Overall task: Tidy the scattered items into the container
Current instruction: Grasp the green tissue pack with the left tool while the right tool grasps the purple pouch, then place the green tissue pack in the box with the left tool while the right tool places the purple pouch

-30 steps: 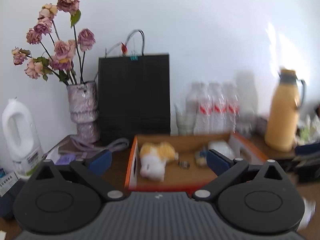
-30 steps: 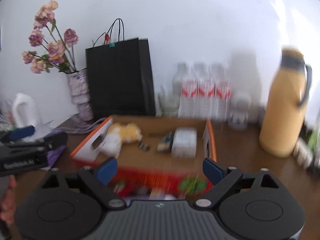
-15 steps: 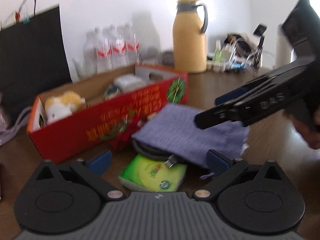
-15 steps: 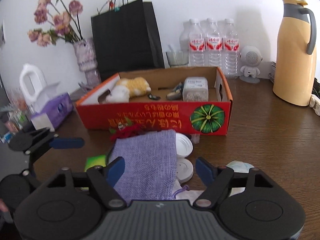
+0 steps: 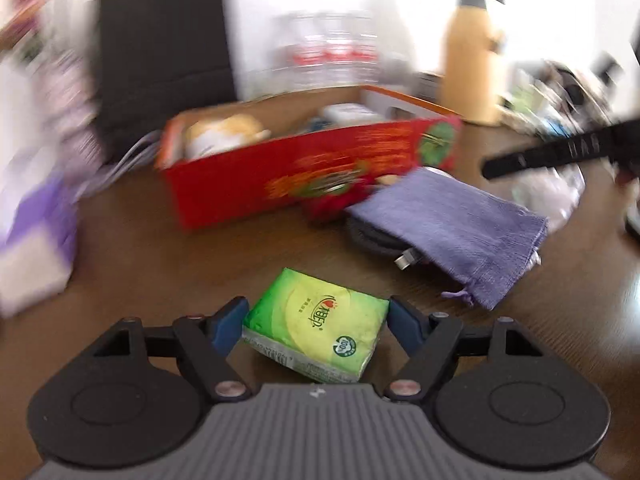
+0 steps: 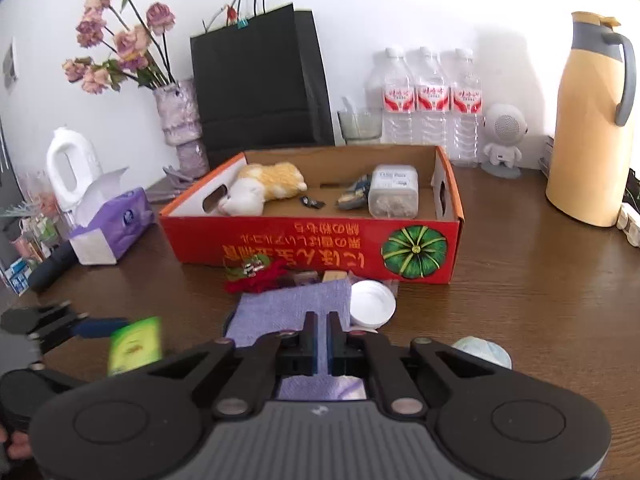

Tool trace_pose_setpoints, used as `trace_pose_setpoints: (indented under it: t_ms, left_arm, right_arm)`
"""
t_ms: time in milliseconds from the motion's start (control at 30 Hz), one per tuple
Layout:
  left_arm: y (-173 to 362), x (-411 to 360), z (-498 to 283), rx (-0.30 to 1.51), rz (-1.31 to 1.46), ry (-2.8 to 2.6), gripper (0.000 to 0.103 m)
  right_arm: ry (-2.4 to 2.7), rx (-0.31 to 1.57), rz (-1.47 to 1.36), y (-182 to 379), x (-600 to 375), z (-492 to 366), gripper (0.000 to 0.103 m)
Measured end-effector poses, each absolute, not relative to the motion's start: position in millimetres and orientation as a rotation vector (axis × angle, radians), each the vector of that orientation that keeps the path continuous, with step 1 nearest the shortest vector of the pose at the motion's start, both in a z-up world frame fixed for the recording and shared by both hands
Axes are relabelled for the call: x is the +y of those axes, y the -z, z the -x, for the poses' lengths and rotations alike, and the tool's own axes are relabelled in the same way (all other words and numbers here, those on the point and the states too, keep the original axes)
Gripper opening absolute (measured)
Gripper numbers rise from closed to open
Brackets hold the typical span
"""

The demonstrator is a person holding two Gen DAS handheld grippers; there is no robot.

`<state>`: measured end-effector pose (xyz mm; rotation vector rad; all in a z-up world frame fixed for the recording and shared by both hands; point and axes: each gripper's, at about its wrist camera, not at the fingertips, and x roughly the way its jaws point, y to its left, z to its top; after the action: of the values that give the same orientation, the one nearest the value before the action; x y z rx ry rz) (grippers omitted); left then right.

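Note:
A green tissue pack (image 5: 316,324) lies flat on the brown table between my left gripper's (image 5: 316,322) blue pads. The jaws are closing and both pads touch its sides. The right wrist view shows the same pack (image 6: 136,344), blurred, beside the left gripper (image 6: 92,326). A purple cloth pouch (image 6: 288,312) lies in front of the red cardboard box (image 6: 304,244). My right gripper (image 6: 322,332) is closing on it, fingers almost together, pinching the cloth. A coiled cable (image 5: 372,236) pokes out from under the pouch (image 5: 460,232). The box holds a plush toy (image 6: 268,184) and a clear tub (image 6: 394,196).
A red trinket (image 6: 256,276), a white lid (image 6: 372,304) and a pale wad (image 6: 480,352) lie near the pouch. A purple tissue box (image 6: 116,224) and a white jug (image 6: 68,164) stand left. A black bag (image 6: 256,84), water bottles (image 6: 430,96) and a yellow flask (image 6: 588,128) line the back.
My left gripper sank to the table and narrowed around the green tissue pack. The right gripper's jaws went from wide apart to nearly together over the purple pouch.

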<state>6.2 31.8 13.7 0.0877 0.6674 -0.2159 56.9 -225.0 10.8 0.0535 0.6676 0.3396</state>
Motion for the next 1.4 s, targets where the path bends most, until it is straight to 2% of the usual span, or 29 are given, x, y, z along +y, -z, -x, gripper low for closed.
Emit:
trace_pose_setpoints:
  t_ms: [67,100,167,200,233,267,500,600,733,867,1000,1033,1067,1100,1167,1300,1333,1400]
  left_arm:
    - [-14.3,35.4,1.7,0.667,-0.069,0.152,0.078]
    - [-15.2,35.2,4.8,0.655,-0.077,0.141,0.079]
    - [-17.3,35.3,6.1,0.645,-0.083,0.157,0.082]
    - [-18.3,35.8,4.8,0.644,-0.081,0.171,0.087]
    - [-18.6,35.0,2.7,0.647,-0.087,0.178,0.090]
    - [-18.7,33.3,0.4,0.653,-0.102,0.175,0.090]
    - [-13.2,28.7,-1.5,0.674,-0.134,0.258,0.090]
    - [-11.9,29.7,3.2,0.668,-0.133,0.218,0.068]
    - [-15.4,34.5,11.3,0.672,-0.076,0.167,0.064]
    - [-14.7,29.8,19.7,0.671,-0.087,0.143,0.068]
    - [-14.4,27.9,16.7,0.678,-0.133,0.176,0.083]
    - [-13.8,29.3,15.4,0.684,-0.129,0.186,0.084]
    - [-12.9,30.6,14.1,0.691,-0.124,0.185,0.084]
    - [-11.5,31.7,13.0,0.698,-0.120,0.177,0.084]
    - [-8.7,33.4,11.9,0.709,-0.107,0.161,0.073]
    - [-7.6,35.6,15.6,0.695,-0.070,0.152,0.071]
    - [-7.5,35.3,16.5,0.691,-0.068,0.148,0.071]
    - [-8.0,34.7,18.6,0.682,-0.063,0.137,0.069]
  right_arm:
    - [-0.320,0.715,-0.085,-4.4,-229.0,-65.7,0.039]
    - [-0.321,0.743,-0.106,-0.2,-230.9,-70.5,0.042]
    - [-0.350,0.775,-0.151,6.6,-232.7,-75.7,0.038]
    - [-0.370,0.778,-0.165,9.9,-232.4,-76.7,0.031]
    - [-0.381,0.778,-0.168,12.4,-230.6,-77.0,0.008]
    - [-0.380,0.780,-0.158,13.8,-227.6,-76.5,0.004]
    - [-0.443,0.637,-0.144,-39.3,-228.5,-26.3,0.002]
    - [-0.540,0.648,-0.106,-55.4,-241.6,3.7,0.002]
    - [-0.597,0.761,0.016,-42.4,-252.9,39.6,0.003]
    - [-0.598,0.833,0.045,-15.8,-247.1,60.7,0.017]
    - [-0.528,0.869,-0.011,-0.6,-244.7,51.8,0.033]
    - [-0.524,0.868,-0.021,-0.2,-243.7,50.2,0.040]
    - [-0.514,0.865,-0.024,-1.3,-242.0,49.3,0.050]
    - [-0.502,0.863,-0.005,-3.3,-237.2,51.0,0.055]
    - [-0.517,0.860,0.079,-2.7,-222.0,55.9,0.065]
    - [-0.488,0.905,0.189,14.1,-198.9,57.5,0.065]
    - [-0.466,0.900,0.207,17.1,-194.9,56.9,0.068]
    - [-0.480,0.894,0.199,16.6,-191.5,55.6,0.062]
